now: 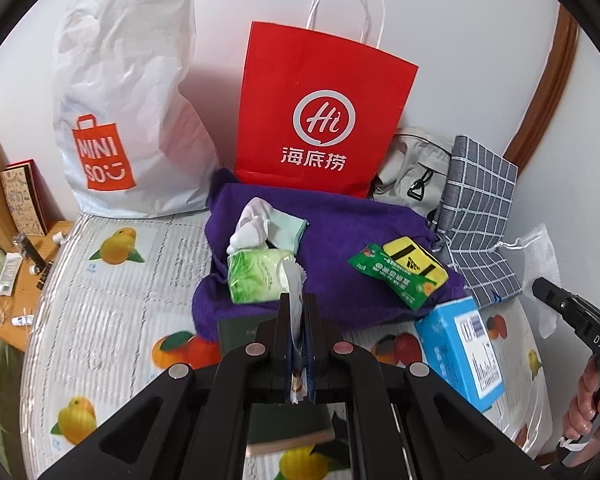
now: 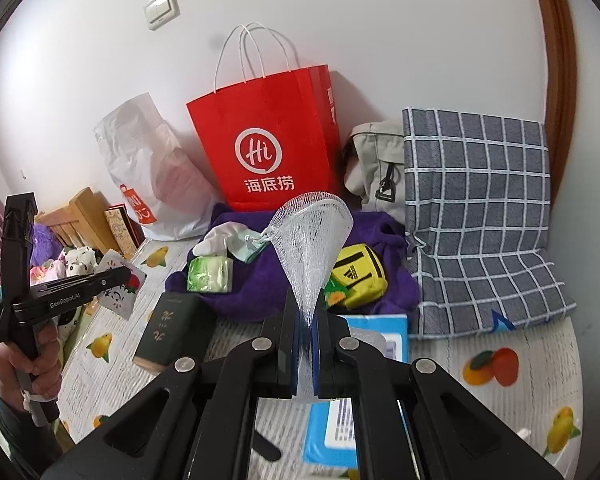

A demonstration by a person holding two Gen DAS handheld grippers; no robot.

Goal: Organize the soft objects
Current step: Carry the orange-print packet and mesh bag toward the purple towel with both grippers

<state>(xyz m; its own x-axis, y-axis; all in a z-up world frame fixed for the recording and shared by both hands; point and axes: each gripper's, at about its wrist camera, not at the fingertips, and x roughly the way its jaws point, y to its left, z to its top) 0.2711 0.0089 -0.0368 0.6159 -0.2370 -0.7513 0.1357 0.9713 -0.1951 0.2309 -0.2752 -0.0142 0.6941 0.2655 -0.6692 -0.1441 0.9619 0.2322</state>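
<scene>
Your left gripper [image 1: 298,312] is pressed together on a thin patterned packet [image 1: 294,280] that stands up between its fingers. From the right wrist view the same packet [image 2: 120,284] shows white with red and black prints, at about nine o'clock, with your left hand [image 2: 24,364] below it on the handle.

Your right gripper [image 2: 304,316] is pinching a white mesh pouch [image 2: 312,236], which fans out upward from its closed fingers. In the left wrist view that pouch [image 1: 540,252] sits at three o'clock, above your right hand [image 1: 592,400].

Ahead of both grippers lies a purple towel [image 1: 340,216] on a bed cover printed with fruit [image 1: 112,320]. On the towel, at about eleven o'clock from the left gripper, rests a green tissue pack [image 1: 256,276] with a white sock [image 1: 250,228] just behind it. At one o'clock lie a green sachet [image 1: 384,276] and a yellow pouch with black stripes [image 1: 414,262], touching each other.

Against the wall at twelve o'clock stands a red paper bag [image 1: 324,108], upright. A white plastic bag [image 1: 124,120] stands at ten o'clock, a grey checked cloth [image 2: 476,208] at two o'clock. A blue box [image 1: 460,348] lies near the towel's right edge, a dark green box [image 2: 172,328] near its left.
</scene>
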